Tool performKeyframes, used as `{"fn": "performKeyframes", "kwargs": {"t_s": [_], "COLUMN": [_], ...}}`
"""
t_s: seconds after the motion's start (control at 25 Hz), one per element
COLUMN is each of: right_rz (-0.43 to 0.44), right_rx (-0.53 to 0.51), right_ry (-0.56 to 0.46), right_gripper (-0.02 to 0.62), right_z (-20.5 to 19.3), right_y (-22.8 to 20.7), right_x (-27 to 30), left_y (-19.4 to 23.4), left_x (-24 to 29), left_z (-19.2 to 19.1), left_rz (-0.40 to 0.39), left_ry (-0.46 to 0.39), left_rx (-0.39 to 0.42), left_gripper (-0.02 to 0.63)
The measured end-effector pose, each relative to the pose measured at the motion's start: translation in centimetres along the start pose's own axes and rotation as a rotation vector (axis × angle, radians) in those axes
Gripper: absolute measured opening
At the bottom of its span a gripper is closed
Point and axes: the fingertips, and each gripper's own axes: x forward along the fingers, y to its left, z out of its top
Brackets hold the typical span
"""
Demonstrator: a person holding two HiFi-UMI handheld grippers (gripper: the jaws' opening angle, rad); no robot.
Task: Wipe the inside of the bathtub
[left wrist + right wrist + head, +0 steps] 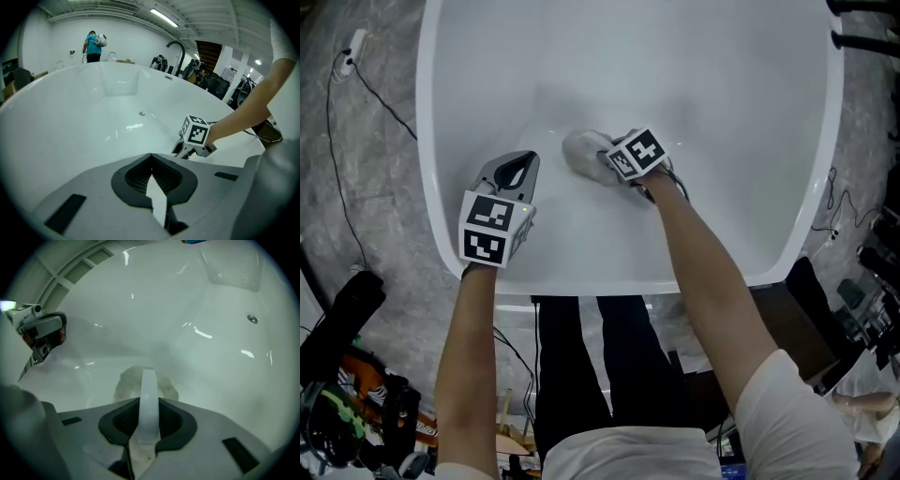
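A pale cloth (584, 150) lies inside the white bathtub (731, 94), which stands on grey floor (380, 187).

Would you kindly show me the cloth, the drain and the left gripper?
cloth (584, 153), head view, its middle.
drain (252, 318), right gripper view, its metal centre.
left gripper (523, 164), head view, between its jaw tips.

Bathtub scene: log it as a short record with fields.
bathtub: white, no water visible
cloth: pale, bunched, against the tub's inner surface
right gripper: jaws shut on cloth
left gripper: jaws together, nothing between them, near the tub's near wall
drain: uncovered, away from the cloth
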Motion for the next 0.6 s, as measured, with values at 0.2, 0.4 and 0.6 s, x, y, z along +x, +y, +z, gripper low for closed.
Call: {"fn": "performKeyframes", "kwargs": {"t_s": [0.2,0.4,0.6], "right_rz": [0.076,0.159,0.239], "right_rx": [-0.090,-0.157,-0.199], "right_ry": [0.013,0.012,0.015], "right_gripper": [0.095,0.095,0.095], "right_z": [0.1,0.0,-0.3], "right_y": [2.5,5.2,7.7], "right_x": [-1.3,-2.8,-3.9], "left_y": [-0.2,-0.5,-0.5], "left_x": [-1.1,-2.2,-3.2], "left_z": [-0.3,0.0,0.1], "left_rz": [0.001,0.005,0.007], "left_ry": [0.007,0.007,0.004], "left_rx": [-0.004,-0.001,0.007], "left_gripper": [0.011,0.011,0.011]}}
